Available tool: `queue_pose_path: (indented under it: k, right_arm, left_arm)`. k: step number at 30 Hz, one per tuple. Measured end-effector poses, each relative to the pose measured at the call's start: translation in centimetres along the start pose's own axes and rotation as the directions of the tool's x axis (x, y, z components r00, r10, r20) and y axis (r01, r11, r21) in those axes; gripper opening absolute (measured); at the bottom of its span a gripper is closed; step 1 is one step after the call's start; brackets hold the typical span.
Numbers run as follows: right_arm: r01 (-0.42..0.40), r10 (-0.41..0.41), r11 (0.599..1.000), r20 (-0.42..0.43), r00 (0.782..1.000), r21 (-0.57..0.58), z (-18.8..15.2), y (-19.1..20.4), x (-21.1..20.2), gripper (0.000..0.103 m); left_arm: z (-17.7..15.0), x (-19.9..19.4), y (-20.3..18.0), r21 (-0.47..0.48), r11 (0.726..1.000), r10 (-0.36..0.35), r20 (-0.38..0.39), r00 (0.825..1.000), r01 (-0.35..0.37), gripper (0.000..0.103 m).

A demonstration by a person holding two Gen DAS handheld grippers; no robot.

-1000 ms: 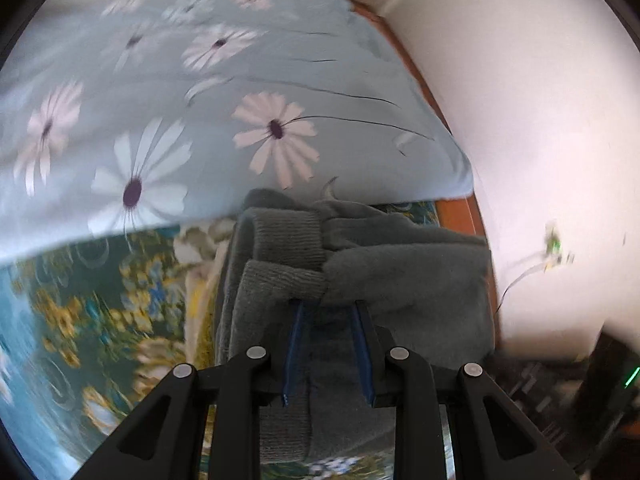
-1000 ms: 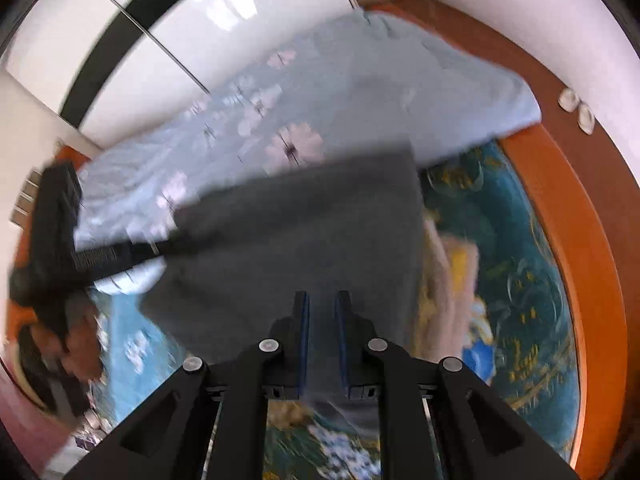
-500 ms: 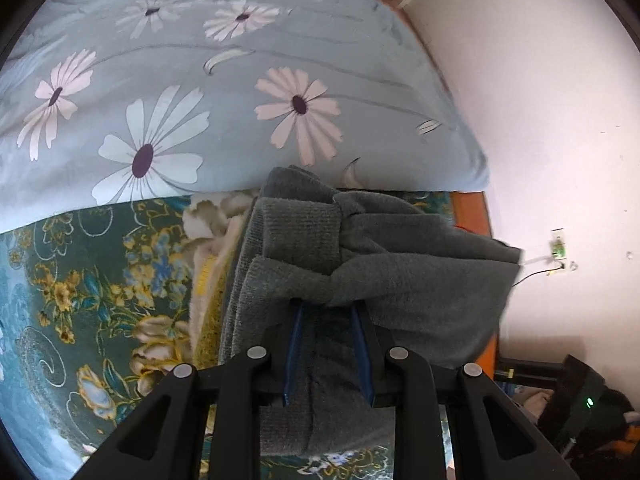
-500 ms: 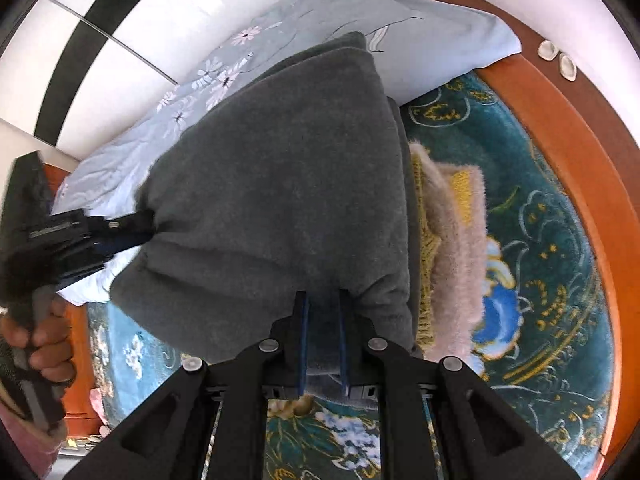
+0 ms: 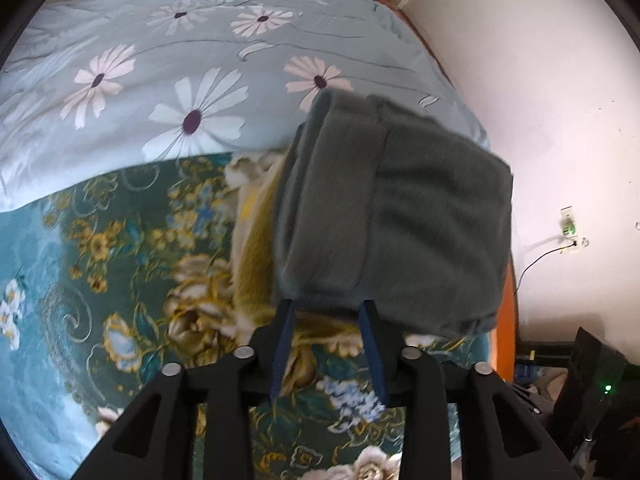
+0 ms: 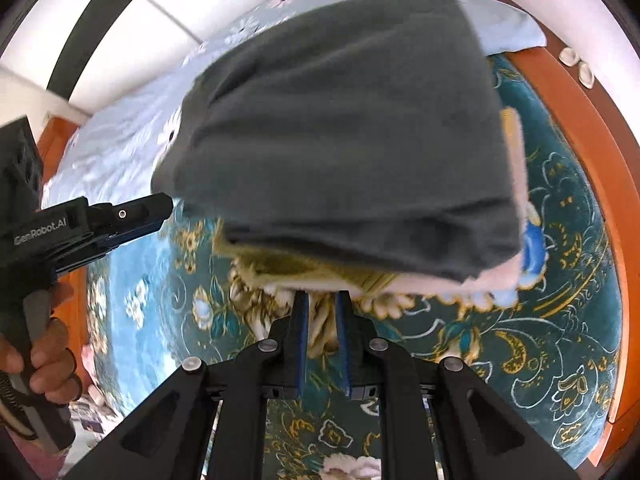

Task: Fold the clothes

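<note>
While the folded dark grey garment [image 5: 396, 216] sits on top of a yellow and cream knitted garment [image 5: 256, 248], making a stack of two near the bed's far end, the fold of this piece looks finished and the placing nearly so. In the left wrist view the left gripper [image 5: 329, 312] is at six o'clock with its blue pads spread apart; its jaws have just been opening, and the grey bundle's near edge lies just past the tips at twelve o'clock from them, no longer pinched. At ten o'clock lies one pale blue pillow with daisies [image 5: 168, 64], and the teal floral bedspread [image 5: 80, 280] fills the lower left. One wall socket with a cable [image 5: 568, 228] shows at three o'clock.

In the right wrist view a person's hand [image 6: 44, 344] at nine o'clock holds the left gripper. The right gripper [image 6: 322, 296] at six o'clock has its pads drawn close together with nothing visibly caught between them; the stack's edge lies just beyond the tips. The wooden bed frame [image 6: 580, 128] curves at two o'clock.

Judging from this, two garments are done; no unfolded clothes are visible, so what remains cannot be told.
</note>
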State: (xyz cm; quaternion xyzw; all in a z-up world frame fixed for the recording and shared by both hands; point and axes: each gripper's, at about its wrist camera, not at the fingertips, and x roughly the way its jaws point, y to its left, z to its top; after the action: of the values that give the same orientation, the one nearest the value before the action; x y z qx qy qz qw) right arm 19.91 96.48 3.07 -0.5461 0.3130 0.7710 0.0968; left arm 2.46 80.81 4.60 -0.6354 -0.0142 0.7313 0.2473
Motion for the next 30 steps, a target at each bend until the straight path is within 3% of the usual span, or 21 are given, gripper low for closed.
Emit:
queue_pose_path:
  k: [1,2,4,7,11,15,16,21,30]
  right_arm:
    - [0.004,-0.004,1.0,-0.004,1.0,-0.002,0.0,0.3,0.1,0.016]
    - [0.009,-0.009,1.0,-0.007,1.0,-0.001,0.0,0.5,0.2,0.025]
    - [0.017,-0.017,1.0,-0.01,1.0,0.0,0.0,0.9,0.3,0.037]
    - [0.029,-0.029,1.0,-0.009,1.0,-0.011,0.0,1.3,0.2,0.046]
    - [0.05,-0.05,0.998,-0.011,0.999,-0.026,-0.4,1.9,0.1,0.053]
    - [0.062,-0.062,0.998,-0.005,0.998,-0.019,-0.9,2.0,0.2,0.081]
    - [0.066,-0.066,0.998,-0.002,0.998,-0.017,-1.0,2.0,0.2,0.084]
    - [0.099,-0.099,0.995,0.02,0.995,-0.011,-1.4,1.8,0.0,0.096]
    - [0.134,-0.134,0.991,0.07,0.989,0.006,-1.4,1.4,-0.3,0.098]
  left_arm:
    - [-0.4,-0.1,0.1,0.002,1.0,0.007,0.001,1.0,-0.007,0.05]
    - [-0.9,-0.3,0.2,0.004,1.0,0.016,0.005,1.0,-0.016,0.059]
    - [-1.5,-0.8,0.2,0.011,0.999,0.034,0.022,0.999,-0.034,0.067]
    - [-2.5,-1.3,0.1,0.032,0.997,0.063,0.043,0.997,-0.065,0.07]
    - [-3.9,-1.6,0.0,0.06,0.993,0.098,0.059,0.993,-0.101,0.085]
    - [-5.1,-2.1,0.1,0.055,0.993,0.098,0.065,0.993,-0.101,0.099]
    - [-5.3,-2.2,0.1,0.056,0.993,0.098,0.068,0.993,-0.102,0.103]
    - [-6.0,-2.7,0.3,0.056,0.99,0.123,0.081,0.989,-0.128,0.103]
    - [-7.2,-3.6,0.0,0.072,0.985,0.148,0.124,0.981,-0.158,0.103]
